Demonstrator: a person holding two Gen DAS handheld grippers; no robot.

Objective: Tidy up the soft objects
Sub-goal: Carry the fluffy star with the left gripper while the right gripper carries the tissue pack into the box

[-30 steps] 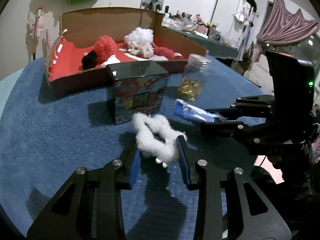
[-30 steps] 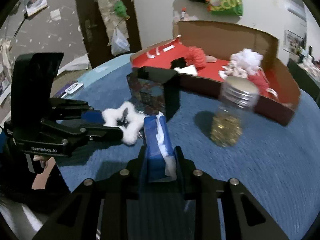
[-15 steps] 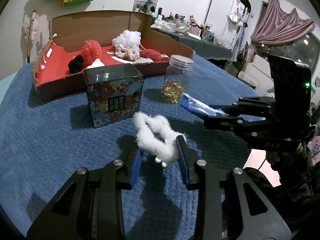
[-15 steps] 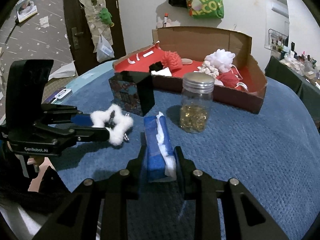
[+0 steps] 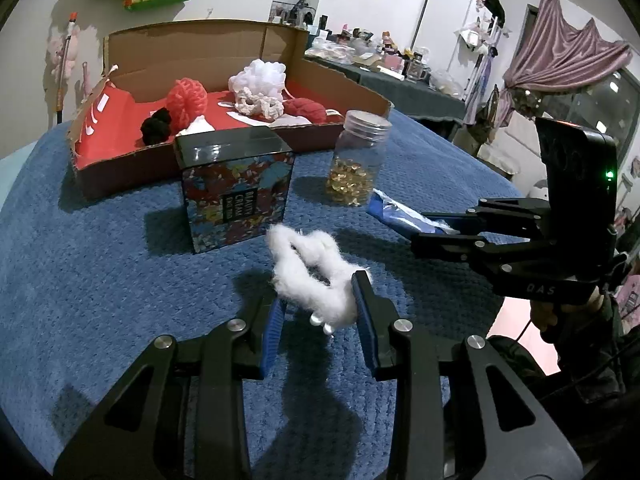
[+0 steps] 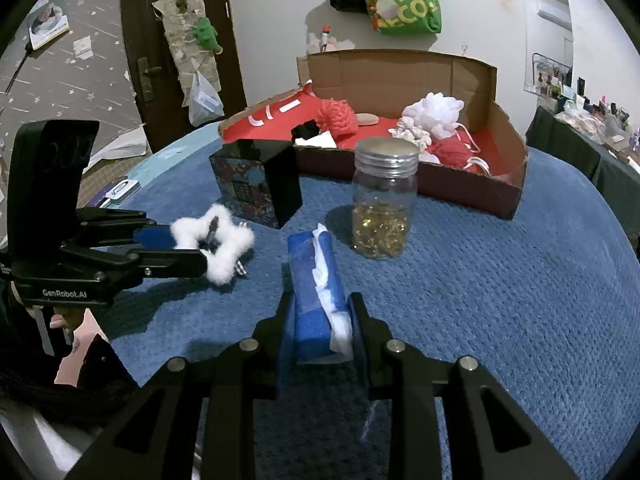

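**Both grippers loaded above the blue cloth**

The left gripper (image 5: 320, 312) pinches a white fluffy scrunchie (image 5: 310, 270); the right gripper (image 6: 322, 334) clamps a blue tissue pack (image 6: 314, 280). Beyond stand a patterned box (image 5: 236, 188), a jar (image 6: 384, 200), and the cardboard tray (image 5: 104, 172) of soft items.

Fluffy white star-shaped scrunchie (image 5: 316, 276) and blue, probably tissue, pack (image 6: 316, 304), both aloft
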